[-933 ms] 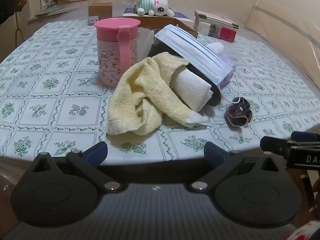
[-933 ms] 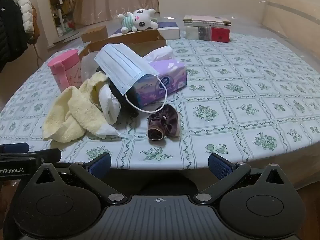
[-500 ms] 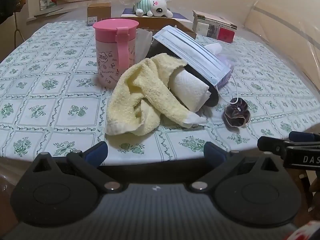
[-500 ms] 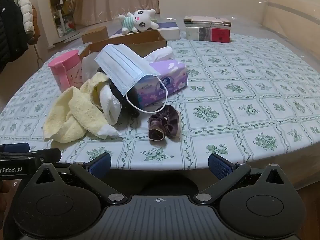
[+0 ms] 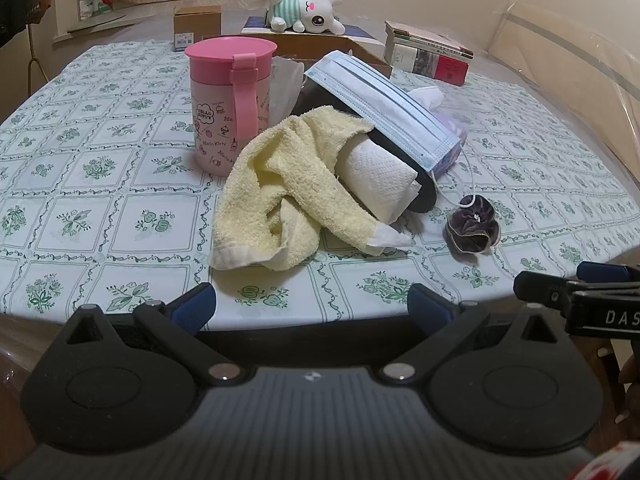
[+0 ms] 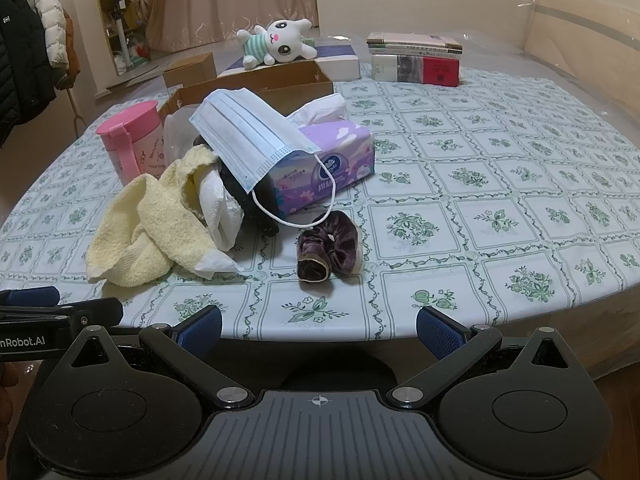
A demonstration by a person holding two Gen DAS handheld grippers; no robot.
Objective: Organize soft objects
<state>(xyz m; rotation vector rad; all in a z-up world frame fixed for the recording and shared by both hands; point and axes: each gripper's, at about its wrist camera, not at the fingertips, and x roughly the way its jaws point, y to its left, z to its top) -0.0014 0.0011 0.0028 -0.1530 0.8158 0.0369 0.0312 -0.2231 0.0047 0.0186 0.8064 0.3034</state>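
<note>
Left wrist view: best to start with the yellow towel point(image 5: 280, 196), heaped at 12 o'clock ahead, pinching a raised fold rather than scraping the tablecloth point(image 5: 100, 184), since paper tissue point(image 5: 380, 178) and face mask point(image 5: 384, 114) lean on it. Left gripper point(image 5: 310, 304) level at the table edge, jaws spread wide, nothing held. Right wrist view: purple scrunchie point(image 6: 330, 246) at 12 o'clock, towel at 10, mask draped over the tissue box point(image 6: 328, 170). Right gripper point(image 6: 320, 326) equally wide, empty, level, short of the table.
</note>
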